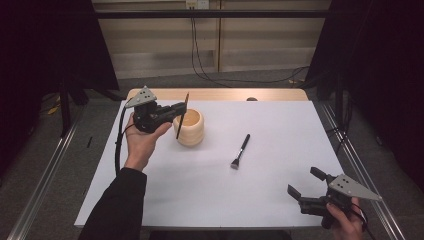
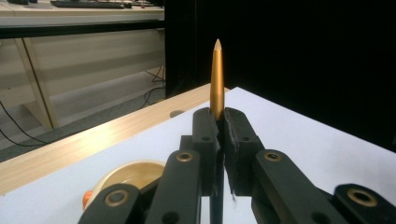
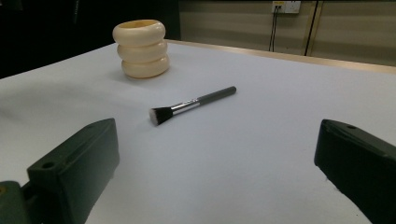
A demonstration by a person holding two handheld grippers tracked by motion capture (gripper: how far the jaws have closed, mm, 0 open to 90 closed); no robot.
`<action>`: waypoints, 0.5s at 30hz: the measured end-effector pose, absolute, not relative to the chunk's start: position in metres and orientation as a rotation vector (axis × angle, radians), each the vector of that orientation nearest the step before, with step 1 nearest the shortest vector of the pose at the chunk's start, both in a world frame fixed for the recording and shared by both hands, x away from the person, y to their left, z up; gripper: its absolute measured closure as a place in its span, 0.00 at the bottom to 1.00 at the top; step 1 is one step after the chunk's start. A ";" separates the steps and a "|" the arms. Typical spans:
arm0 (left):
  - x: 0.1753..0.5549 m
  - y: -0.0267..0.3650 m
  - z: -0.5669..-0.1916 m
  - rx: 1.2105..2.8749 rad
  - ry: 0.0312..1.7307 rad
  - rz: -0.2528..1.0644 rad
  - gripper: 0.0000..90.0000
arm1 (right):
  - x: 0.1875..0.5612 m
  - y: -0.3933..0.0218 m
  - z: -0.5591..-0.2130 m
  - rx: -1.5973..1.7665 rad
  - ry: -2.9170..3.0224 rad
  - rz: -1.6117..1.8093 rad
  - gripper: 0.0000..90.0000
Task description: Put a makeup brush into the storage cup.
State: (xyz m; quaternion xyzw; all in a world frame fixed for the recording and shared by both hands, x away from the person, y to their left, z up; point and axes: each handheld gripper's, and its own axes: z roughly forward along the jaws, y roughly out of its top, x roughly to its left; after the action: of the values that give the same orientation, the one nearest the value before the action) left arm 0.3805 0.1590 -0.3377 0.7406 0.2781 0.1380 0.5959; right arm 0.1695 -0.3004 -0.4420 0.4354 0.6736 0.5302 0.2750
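Brush in tongs: gold-handled brush (image 1: 183, 116), held upright just beside the cup's rim, above the surface.
Surface (image 1: 280, 190): white, wide.
Cup (image 1: 190, 128): cream, ribbed, at back left.
Left tongs (image 1: 181, 111): clamped on the gold handle.
Right tongs (image 1: 303, 182): jaws wide apart, low at near right.
Second brush (image 1: 240, 150): grey-handled, lying flat mid-surface.

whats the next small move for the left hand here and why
Probably shift the left tongs a little toward the cream holder and lower: they are shut on a gold-handled brush, held upright beside the holder's rim, not yet over its opening. The other brush lies on the table.
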 end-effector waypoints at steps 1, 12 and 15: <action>0.382 0.158 -0.337 1.724 0.663 0.337 0.94 | 0.169 -0.300 -0.442 1.172 1.810 1.426 0.00; 0.402 0.157 -0.337 1.725 0.684 0.337 0.94 | 0.169 -0.301 -0.442 1.177 1.804 1.426 0.00; 0.407 0.155 -0.335 1.702 0.711 0.346 0.94 | 0.169 -0.301 -0.442 1.177 1.803 1.425 0.00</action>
State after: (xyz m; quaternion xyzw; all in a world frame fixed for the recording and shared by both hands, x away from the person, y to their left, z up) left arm 0.4074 0.1551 -0.3353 0.7316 0.3057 0.1488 0.5909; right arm 0.1694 -0.3008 -0.4422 0.4382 0.6711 0.5303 0.2763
